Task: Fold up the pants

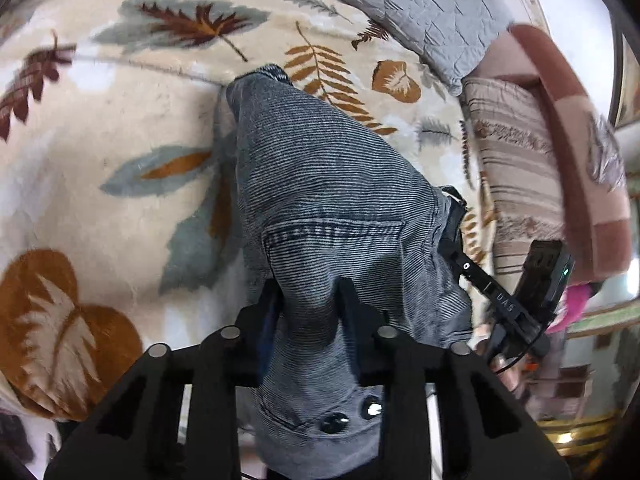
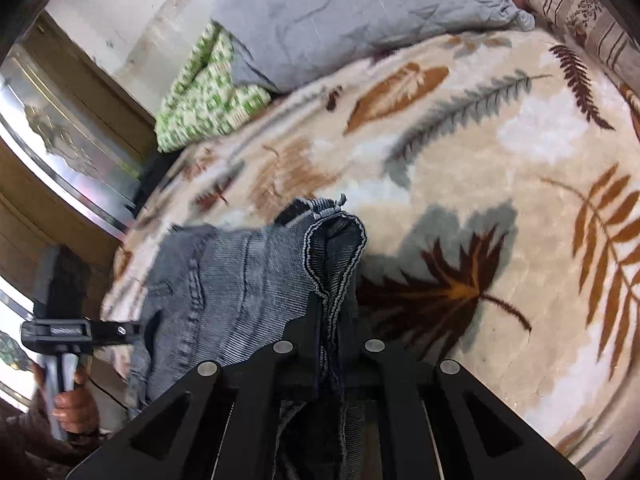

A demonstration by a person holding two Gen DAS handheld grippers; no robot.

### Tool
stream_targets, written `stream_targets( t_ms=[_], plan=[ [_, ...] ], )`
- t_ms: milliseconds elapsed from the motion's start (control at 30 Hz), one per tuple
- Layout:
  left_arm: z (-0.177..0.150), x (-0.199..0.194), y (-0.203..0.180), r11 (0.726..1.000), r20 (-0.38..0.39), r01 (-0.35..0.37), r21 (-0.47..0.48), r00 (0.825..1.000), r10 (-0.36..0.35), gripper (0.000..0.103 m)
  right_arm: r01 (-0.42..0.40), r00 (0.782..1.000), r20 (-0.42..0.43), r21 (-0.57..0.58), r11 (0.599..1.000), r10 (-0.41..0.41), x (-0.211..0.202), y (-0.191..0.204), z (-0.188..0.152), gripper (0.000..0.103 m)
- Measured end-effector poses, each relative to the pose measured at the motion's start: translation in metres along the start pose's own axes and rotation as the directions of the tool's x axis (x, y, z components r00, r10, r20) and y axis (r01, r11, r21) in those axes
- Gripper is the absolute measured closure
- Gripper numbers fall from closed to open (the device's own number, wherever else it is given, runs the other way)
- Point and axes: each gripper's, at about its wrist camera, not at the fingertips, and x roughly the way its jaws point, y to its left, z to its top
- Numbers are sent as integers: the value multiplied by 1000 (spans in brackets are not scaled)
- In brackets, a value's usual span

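Nearest, the left gripper (image 1: 310, 296) pinches a bunched fold of the grey ribbed denim pants (image 1: 320, 184) near the waistband buttons; the right gripper (image 2: 328, 320) is pressed together on stitched hem edges, probably to keep layers aligned. Between them the pants hang over the cream leaf-patterned plush blanket (image 1: 100, 208). Beyond lies a grey crinkled pillow (image 2: 360, 12).

1. A cream blanket (image 1: 120, 208) with brown, rust and grey-blue leaves covers the bed.
2. A grey crinkled pillow (image 2: 360, 12) lies at its far edge.
3. A green-and-white patterned cloth (image 2: 204, 96) sits just beside that pillow.
4. A beige striped cushion (image 1: 516, 176) rests against a brown and pink one (image 1: 580, 168).
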Motion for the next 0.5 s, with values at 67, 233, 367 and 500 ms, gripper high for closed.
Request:
stream_targets(
  t_ms=[67, 233, 367, 500],
  plan=[
    [-1, 8, 1, 999, 6, -50, 22, 999, 50, 56, 8, 1000, 2, 15, 1000, -8, 7, -4, -3, 95],
    [-1, 5, 14, 998, -10, -21, -56, 1000, 20, 53, -5, 1000, -5, 87, 996, 5, 13, -14, -7, 88],
    [-15, -34, -6, 994, 76, -109, 26, 991, 107, 54, 4, 999, 47, 89, 996, -8, -23, -7, -5, 76],
    [-39, -50, -32, 988, 139, -120, 97, 985, 106, 54, -12, 992, 128, -26, 1000, 16, -63, 28, -19, 75]
  ],
)
